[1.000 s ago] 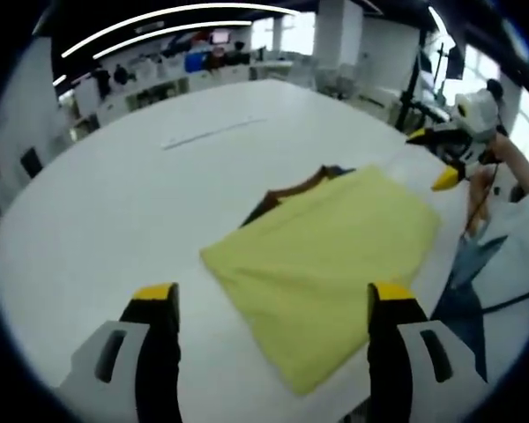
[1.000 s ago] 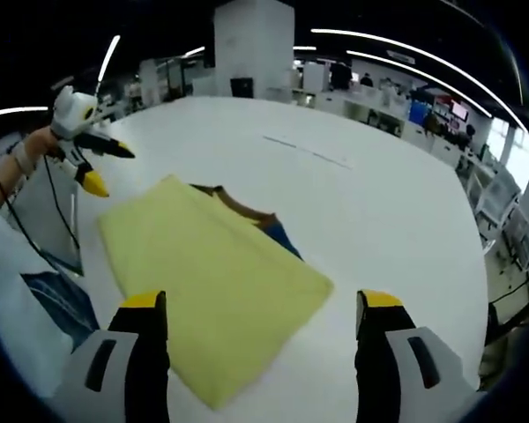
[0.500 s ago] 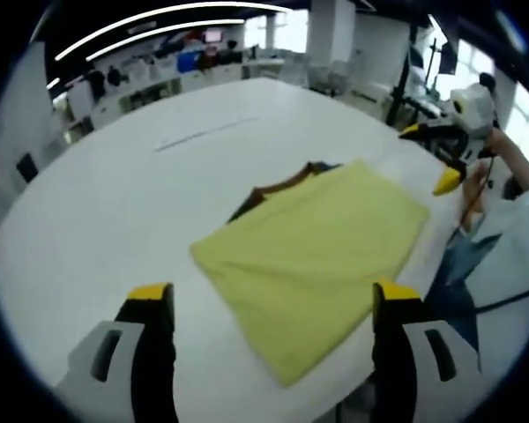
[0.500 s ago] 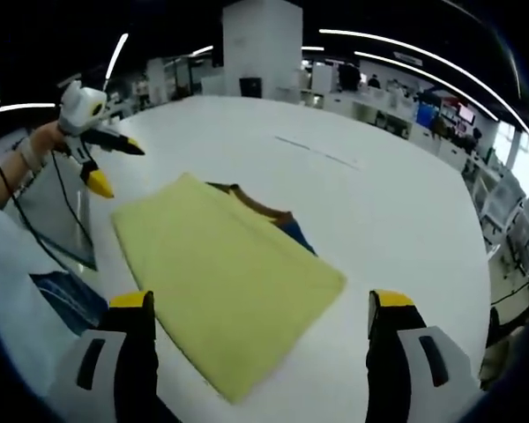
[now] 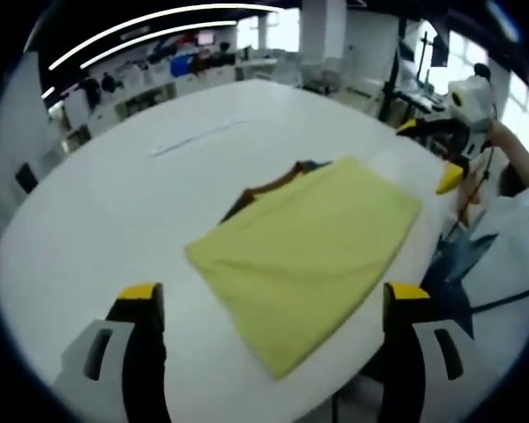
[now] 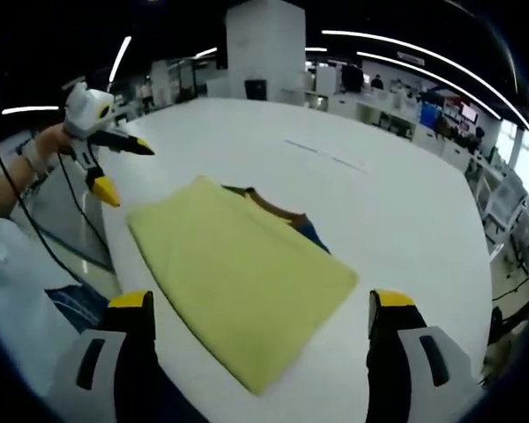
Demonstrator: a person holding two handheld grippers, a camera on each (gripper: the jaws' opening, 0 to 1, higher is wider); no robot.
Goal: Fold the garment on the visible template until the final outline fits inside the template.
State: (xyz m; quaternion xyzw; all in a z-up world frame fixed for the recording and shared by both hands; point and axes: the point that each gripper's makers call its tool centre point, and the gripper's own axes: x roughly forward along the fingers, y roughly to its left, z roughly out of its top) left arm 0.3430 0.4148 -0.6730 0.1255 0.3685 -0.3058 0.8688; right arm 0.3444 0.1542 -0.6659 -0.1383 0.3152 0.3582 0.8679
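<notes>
A yellow garment (image 5: 309, 242) lies folded into a flat rectangle on the white table (image 5: 115, 203), near its front edge. A dark brown and blue edge (image 5: 273, 182) peeks out from under its far side. My left gripper (image 5: 273, 298) hovers open above the near corner, holding nothing. In the left gripper view the right gripper (image 5: 428, 152) hangs open beyond the garment's right corner. In the right gripper view the garment (image 6: 242, 269) lies ahead of my open, empty right gripper (image 6: 260, 301). There the left gripper (image 6: 123, 167) is held by a hand off the garment's left corner, and the brown and blue edge (image 6: 286, 216) shows.
The table is large and round, with a thin line mark (image 5: 198, 138) far across it. A person's pale sleeve and jeans (image 5: 502, 247) stand at the table's edge beside the garment. Desks and office furniture (image 6: 379, 97) ring the room behind.
Both cameras have pulled back and up a little from the garment. The garment lies the same, and both grippers stay open.
</notes>
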